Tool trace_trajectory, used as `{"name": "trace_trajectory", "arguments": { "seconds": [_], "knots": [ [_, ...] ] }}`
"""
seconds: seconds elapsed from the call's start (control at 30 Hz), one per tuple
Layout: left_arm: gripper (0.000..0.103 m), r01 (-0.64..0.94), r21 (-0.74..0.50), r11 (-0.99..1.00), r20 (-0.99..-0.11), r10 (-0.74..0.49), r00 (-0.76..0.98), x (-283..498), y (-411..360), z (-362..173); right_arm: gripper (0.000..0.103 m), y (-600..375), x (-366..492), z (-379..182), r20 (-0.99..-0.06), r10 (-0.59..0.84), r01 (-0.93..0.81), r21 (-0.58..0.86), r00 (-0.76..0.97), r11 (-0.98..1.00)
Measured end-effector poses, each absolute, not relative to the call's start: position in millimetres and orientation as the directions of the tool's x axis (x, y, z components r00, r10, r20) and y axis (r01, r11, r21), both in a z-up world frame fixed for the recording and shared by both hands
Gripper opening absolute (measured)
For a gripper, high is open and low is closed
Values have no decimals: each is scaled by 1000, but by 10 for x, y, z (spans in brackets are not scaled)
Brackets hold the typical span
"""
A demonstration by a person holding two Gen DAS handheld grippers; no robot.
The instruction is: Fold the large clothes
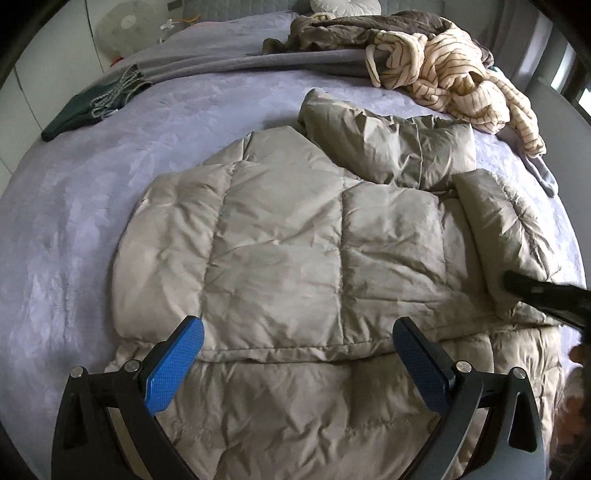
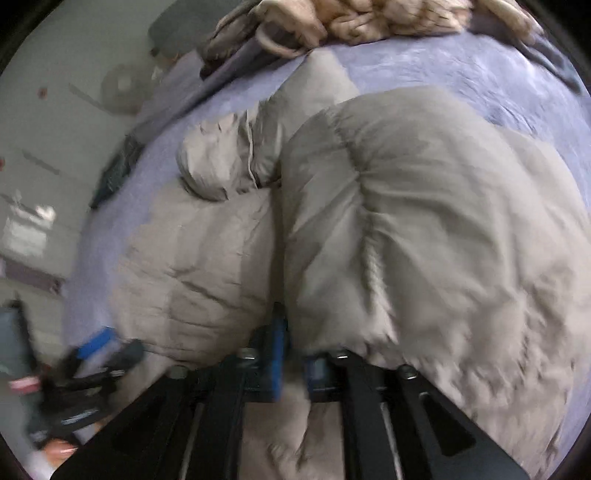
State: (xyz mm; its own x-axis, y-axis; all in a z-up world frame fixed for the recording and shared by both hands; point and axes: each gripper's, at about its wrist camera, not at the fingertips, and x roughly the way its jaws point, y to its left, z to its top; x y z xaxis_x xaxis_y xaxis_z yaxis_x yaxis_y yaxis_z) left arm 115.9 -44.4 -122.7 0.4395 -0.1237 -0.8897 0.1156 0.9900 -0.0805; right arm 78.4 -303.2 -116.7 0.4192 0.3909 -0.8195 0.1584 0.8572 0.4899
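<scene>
While the left gripper hung over the near part of the jacket, its blue pads stood wide apart with nothing between them, so totally released. From the left wrist view, the beige puffer jacket lay spread on the lavender bedspread, partly folded, with a flap doubled over its middle and a sleeve bunched up toward the far side. Further back sat a cream striped garment heaped beside a brown blanket, and a dark green item lay off to the left, well apart from the jacket. A black bit of the other tool poked in at the right edge.

The right wrist view was pretty smeared. The right gripper sat low against the jacket, a big puffy fold bulging just ahead of it. Its pads looked only a little apart with some beige fabric in the gap, but honestly I couldn't tell if they were actually pinching it. At lower left, the left gripper showed as a blur.
</scene>
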Motion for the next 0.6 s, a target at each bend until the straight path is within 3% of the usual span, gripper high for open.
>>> {"name": "trace_trajectory", "arguments": {
  "seconds": [0.07,0.2,0.23,0.27,0.3,0.33,0.37,0.43,0.6],
  "knots": [
    [102,111,-94,989,-889,-134,437,1207,-430,-1232,82,-3247,629,-1074,-776,406,213,554,483,805],
    [102,103,-105,989,-886,-140,442,1291,-379,-1224,80,-3794,463,-1080,-684,403,367,692,608,621],
    [102,103,-108,989,-885,-143,444,1306,-365,-1216,78,-3884,461,-1126,-671,398,397,713,626,578],
    [102,104,-114,988,-882,-149,446,1325,-343,-1201,66,-3979,468,-1182,-654,392,429,737,647,523],
    [102,105,-120,987,-880,-155,450,1338,-317,-1184,43,-4063,483,-1237,-643,383,456,753,664,474],
    [102,106,-130,986,-877,-164,452,1352,-285,-1166,30,-4082,511,-1268,-642,378,467,756,668,459],
    [102,105,-139,985,-875,-172,453,1362,-258,-1152,8,-4102,550,-1268,-643,373,466,754,669,462],
    [102,101,-172,980,-866,-199,459,1399,-161,-1114,7,-4026,648,-1150,-664,335,437,715,669,545],
    [102,96,-291,952,-833,-301,464,1469,98,-1046,7,-3186,1004,-711,-690,359,148,559,629,816]
  ]
}}
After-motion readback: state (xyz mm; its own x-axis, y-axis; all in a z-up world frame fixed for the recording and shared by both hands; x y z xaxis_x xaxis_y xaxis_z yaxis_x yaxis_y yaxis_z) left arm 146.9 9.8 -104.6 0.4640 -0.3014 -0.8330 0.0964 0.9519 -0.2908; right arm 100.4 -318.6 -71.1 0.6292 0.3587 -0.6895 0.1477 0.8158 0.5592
